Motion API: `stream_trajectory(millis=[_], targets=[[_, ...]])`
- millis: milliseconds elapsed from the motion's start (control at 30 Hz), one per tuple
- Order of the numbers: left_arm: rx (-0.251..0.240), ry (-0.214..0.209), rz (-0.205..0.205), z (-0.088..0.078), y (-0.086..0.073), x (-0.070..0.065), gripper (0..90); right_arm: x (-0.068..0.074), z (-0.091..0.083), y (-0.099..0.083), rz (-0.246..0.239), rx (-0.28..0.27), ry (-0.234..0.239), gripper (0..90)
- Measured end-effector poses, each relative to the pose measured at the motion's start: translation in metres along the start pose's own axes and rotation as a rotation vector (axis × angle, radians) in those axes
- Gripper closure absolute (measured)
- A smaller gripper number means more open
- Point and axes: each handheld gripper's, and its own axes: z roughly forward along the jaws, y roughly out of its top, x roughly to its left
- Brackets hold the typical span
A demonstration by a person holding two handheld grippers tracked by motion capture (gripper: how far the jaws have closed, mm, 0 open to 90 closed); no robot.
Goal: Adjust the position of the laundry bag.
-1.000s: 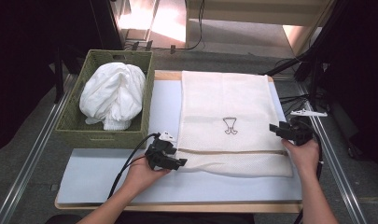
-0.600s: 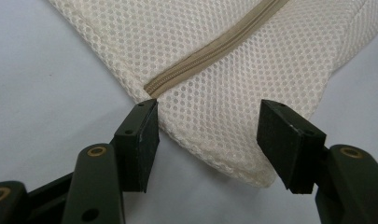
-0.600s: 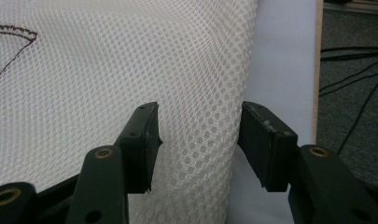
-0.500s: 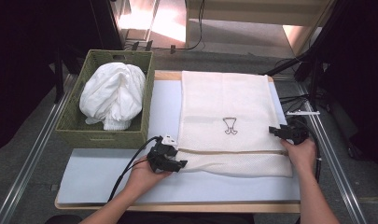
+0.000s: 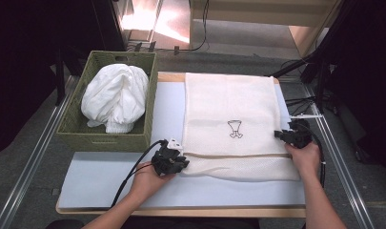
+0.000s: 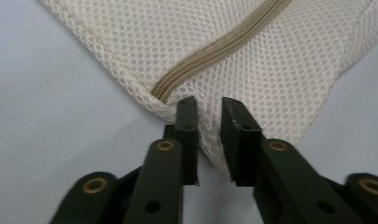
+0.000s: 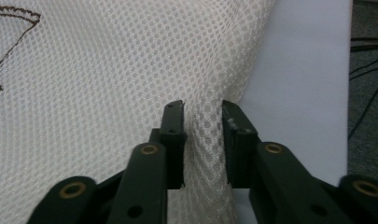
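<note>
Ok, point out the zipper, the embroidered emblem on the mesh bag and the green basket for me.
zipper (image 6: 210, 50), left gripper view, on the tan zipper tape near its end.
embroidered emblem (image 5: 235, 129), high view, on the dark stitched figure mid-bag.
green basket (image 5: 105, 140), high view, on its near woven wall.

Grey floor around wooden table, dark surroundings, sunlit patch beyond, black cables.

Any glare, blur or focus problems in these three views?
High view: blown-out glare on the floor beyond the table, surroundings very dark, mesh laundry bag evenly lit. Left gripper view: zipper and mesh sharp, jaws slightly soft. Right gripper view: mesh sharp, nearest jaw parts blurred.
</note>
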Motion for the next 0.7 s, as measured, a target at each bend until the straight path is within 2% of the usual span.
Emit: stream_trajectory(millis=[33,133,167,433,700], targets=[[-0.003,0.006,0.003,0.0,0.0,0.0,85.7,0.003,0.0,0.001,-0.007,0.015,0.0,82.6],[-0.002,-0.001,0.006,-0.001,0.0,0.0,87.1,0.005,0.0,0.002,-0.012,0.023,-0.009,83.2],[-0.002,-0.013,-0.007,-0.001,0.0,0.002,87.6,0.005,-0.001,0.003,-0.007,0.023,-0.009,83.3],[-0.008,-0.035,-0.029,-0.004,0.001,0.006,88.9,0.003,-0.003,0.003,0.005,0.021,-0.004,83.8],[-0.026,-0.029,-0.03,-0.01,0.002,0.005,89.4,0.003,-0.006,0.005,0.011,0.013,0.01,83.8]])
